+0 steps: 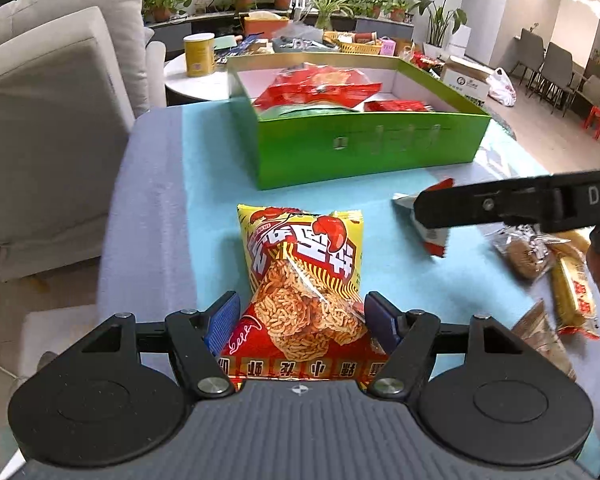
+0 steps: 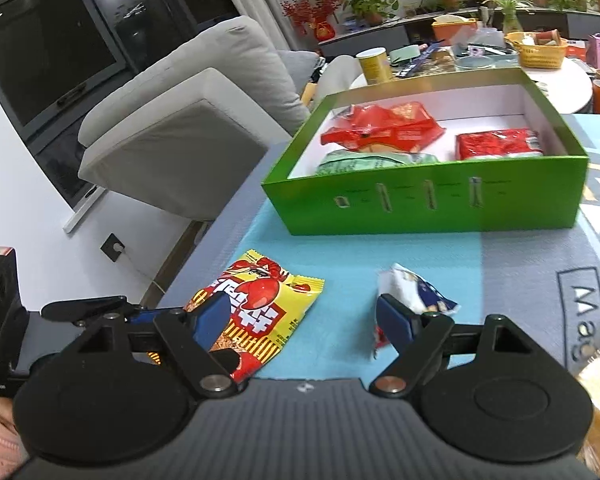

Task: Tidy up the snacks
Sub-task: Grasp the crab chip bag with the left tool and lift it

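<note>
Snack packet [image 1: 304,280], yellow-red, crayfish print, lying flat

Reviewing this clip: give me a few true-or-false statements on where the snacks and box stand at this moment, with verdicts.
1. The green box already holds snacks. True.
2. The yellow crayfish bag lies inside the box. False: it lies on the blue mat, in front of the box.
3. The crayfish bag sits between the left gripper jaws. True.
4. The box is closed with a lid. False: it is open on top.
5. A white and blue packet lies on the mat. True.
</note>
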`<state>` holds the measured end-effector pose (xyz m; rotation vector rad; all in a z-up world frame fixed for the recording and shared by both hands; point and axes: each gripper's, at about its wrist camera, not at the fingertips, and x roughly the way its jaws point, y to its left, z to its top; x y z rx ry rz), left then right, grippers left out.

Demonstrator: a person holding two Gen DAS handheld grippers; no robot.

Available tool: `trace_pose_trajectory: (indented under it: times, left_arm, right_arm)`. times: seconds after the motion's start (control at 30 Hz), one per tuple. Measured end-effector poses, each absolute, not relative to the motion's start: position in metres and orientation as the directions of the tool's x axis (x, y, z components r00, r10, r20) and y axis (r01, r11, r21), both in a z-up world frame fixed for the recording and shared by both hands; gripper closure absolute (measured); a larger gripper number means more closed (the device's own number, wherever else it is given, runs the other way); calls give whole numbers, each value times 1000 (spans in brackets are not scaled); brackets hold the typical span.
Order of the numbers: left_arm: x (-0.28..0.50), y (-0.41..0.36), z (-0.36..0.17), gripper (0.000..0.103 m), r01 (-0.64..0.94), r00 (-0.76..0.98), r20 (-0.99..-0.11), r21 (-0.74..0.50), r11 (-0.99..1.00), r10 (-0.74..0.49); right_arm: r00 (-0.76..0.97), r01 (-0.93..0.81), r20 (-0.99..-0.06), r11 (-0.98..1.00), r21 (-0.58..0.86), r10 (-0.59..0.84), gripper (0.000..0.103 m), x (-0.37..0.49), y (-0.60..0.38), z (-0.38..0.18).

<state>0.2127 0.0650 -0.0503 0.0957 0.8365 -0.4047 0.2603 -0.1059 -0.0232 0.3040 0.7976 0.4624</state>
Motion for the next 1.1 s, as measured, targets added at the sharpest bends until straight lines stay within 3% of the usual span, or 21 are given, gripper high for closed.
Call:
trace_pose_trajectory:
  times: [0.3,0.6,0.83,0.97,1.1]
  left_arm:
    - [227,67,-49,33,484,562,-759,-21,875,-329]
    - [197,80,-36,32,389,696,-680,90,917,-229]
    - [181,106,-39,32,285,663,-712,-45,958,-231]
    - [182,106,-42,32,269,659,-714,-68,961,-236]
    - [189,103,-45,32,238,667,-714,-64,969,-211]
  right_arm:
    - [546,-388,-611,819,422,573,47,299,-67,-18]
    - [464,-372,-683,824,427,564,47,340,-29,-38]
    - [464,-304,-715,852,427,523,48,316,-45,-42]
    - [486,-244,-727,874,420,485,48,289,-66,-31]
    - [476,-182,-707,845,502,522,46,267,-89,-23]
